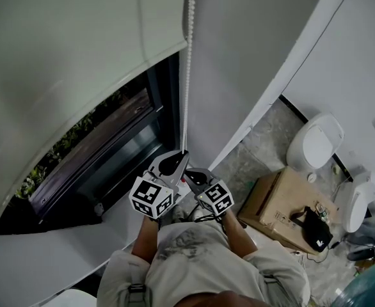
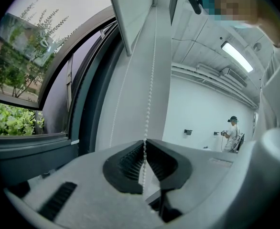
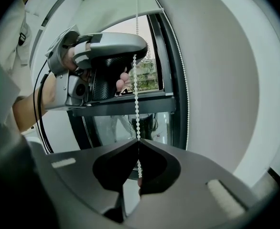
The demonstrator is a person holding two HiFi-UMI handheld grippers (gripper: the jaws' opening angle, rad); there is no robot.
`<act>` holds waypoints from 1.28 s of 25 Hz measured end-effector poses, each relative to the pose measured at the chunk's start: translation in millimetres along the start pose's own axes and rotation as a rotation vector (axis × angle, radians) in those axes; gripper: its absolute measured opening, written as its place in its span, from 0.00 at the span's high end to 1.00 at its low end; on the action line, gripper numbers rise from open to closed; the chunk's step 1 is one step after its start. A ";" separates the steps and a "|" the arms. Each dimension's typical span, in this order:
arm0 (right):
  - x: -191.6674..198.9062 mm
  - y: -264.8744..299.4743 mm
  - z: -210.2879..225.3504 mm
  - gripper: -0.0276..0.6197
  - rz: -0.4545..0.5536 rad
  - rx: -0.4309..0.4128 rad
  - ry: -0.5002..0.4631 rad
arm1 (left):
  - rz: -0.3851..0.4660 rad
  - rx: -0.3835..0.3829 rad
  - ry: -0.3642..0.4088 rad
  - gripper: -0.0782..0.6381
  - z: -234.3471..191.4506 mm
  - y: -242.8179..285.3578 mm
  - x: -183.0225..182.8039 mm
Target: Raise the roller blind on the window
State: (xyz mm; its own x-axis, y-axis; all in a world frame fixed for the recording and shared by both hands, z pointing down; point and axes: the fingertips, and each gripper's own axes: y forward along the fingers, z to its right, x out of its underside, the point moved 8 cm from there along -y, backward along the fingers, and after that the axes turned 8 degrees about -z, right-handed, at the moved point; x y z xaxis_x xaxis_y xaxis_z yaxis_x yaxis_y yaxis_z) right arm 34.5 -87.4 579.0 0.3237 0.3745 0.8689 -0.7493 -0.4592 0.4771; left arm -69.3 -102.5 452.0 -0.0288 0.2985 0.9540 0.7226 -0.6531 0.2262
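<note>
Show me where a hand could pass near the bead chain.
Free: the bare wall right of the bead chain, and the white sill below the window frame. Crowded: low on the chain, where left gripper and right gripper clamp it close together.

Mottled grey floor (image 1: pixel 262 147) at the right of the head view, edged by a dark skirting strip. Carrying a brown cardboard box (image 1: pixel 278 200), a white lidded object (image 1: pixel 315 143) just beside it by the wall, and a white rounded appliance (image 1: pixel 358 200) nearby.
</note>
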 end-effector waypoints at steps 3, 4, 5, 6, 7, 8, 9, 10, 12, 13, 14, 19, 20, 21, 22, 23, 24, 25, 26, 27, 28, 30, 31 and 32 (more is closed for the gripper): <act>4.6 -0.3 -0.9 0.94 -0.023 -0.008 0.004 | -0.012 0.002 -0.003 0.86 0.9 0.4 5.3; 5.1 -0.5 -1.3 0.94 -0.028 -0.009 0.003 | -0.017 0.003 -0.006 0.86 0.8 0.3 7.0; 5.9 -0.3 -1.4 0.94 -0.032 -0.009 0.003 | -0.021 0.003 -0.009 0.86 0.3 0.3 9.0; 7.4 0.0 -1.4 0.94 -0.039 -0.010 0.004 | -0.025 0.003 -0.012 0.86 -0.5 0.6 11.1; 9.4 0.1 -1.4 0.94 -0.049 -0.010 0.005 | -0.028 0.002 -0.014 0.86 -1.1 1.0 13.2; 11.5 -0.5 -1.4 0.94 -0.060 -0.008 0.006 | -0.031 0.001 -0.015 0.86 -1.2 1.4 15.1; 13.2 -1.8 -1.5 0.94 -0.068 -0.006 0.007 | -0.033 0.001 -0.015 0.86 -0.7 1.5 16.3; 14.4 -3.4 -1.6 0.94 -0.070 -0.004 0.009 | -0.032 0.001 -0.015 0.86 0.2 1.3 16.9; 14.1 -6.3 -2.2 0.94 -0.063 -0.003 0.006 | -0.030 -0.001 -0.012 0.86 1.7 0.7 16.6; 13.5 -7.7 -2.7 0.94 -0.063 -0.007 0.000 | -0.029 -0.002 -0.011 0.86 2.1 0.4 16.3; 13.0 -9.1 -3.3 0.93 -0.070 -0.013 -0.008 | -0.028 -0.004 -0.010 0.86 2.1 0.1 16.0; 6.7 -21.5 -5.3 0.87 -0.077 -0.032 -0.024 | -0.027 -0.016 -0.009 0.86 -2.4 -2.8 16.3; 3.7 -25.7 -5.6 0.86 -0.063 -0.032 -0.023 | -0.026 -0.018 -0.009 0.86 -2.7 -3.6 16.0; 0.4 -30.2 -5.8 0.86 -0.046 -0.031 -0.021 | -0.025 -0.020 -0.008 0.86 -2.9 -4.4 15.7; -3.6 -34.8 -5.8 0.86 -0.025 -0.030 -0.018 | -0.024 -0.022 -0.008 0.86 -3.1 -5.0 15.6; -8.3 -39.5 -5.9 0.86 -0.003 -0.030 -0.015 | -0.024 -0.024 -0.008 0.86 -3.2 -5.6 15.7; -13.8 -44.4 -6.0 0.86 0.021 -0.029 -0.012 | -0.024 -0.025 -0.008 0.86 -3.2 -6.1 15.8; -20.1 -49.6 -6.3 0.86 0.048 -0.028 -0.011 | -0.023 -0.026 -0.008 0.86 -3.1 -6.7 16.0; -27.3 -55.0 -6.7 0.86 0.076 -0.026 -0.012 | -0.023 -0.026 -0.008 0.86 -3.0 -7.1 16.2; -35.0 -60.6 -6.9 0.86 0.105 -0.023 -0.014 | -0.022 -0.027 -0.008 0.86 -3.0 -7.3 16.4; -42.9 -66.2 -7.0 0.86 0.134 -0.020 -0.018 | -0.023 -0.028 -0.008 0.86 -3.1 -7.5 16.6; -58.3 -77.5 -7.6 0.86 0.188 -0.021 -0.023 | -0.023 -0.030 -0.008 0.86 -3.2 -8.2 16.6; -65.8 -83.4 -8.3 0.86 0.214 -0.024 -0.022 | -0.022 -0.031 -0.008 0.86 -2.9 -8.7 16.6; -72.9 -89.2 -9.3 0.86 0.242 -0.027 -0.023 | -0.022 -0.032 -0.008 0.86 -2.6 -9.3 16.7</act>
State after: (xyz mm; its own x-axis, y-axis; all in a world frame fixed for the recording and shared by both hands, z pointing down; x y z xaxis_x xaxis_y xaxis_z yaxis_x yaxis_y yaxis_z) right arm 72.4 -66.2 471.8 0.1460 0.2378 0.9603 -0.8218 -0.5112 0.2516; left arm -78.2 -93.3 466.4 -0.0386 0.3184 0.9472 0.6997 -0.6681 0.2531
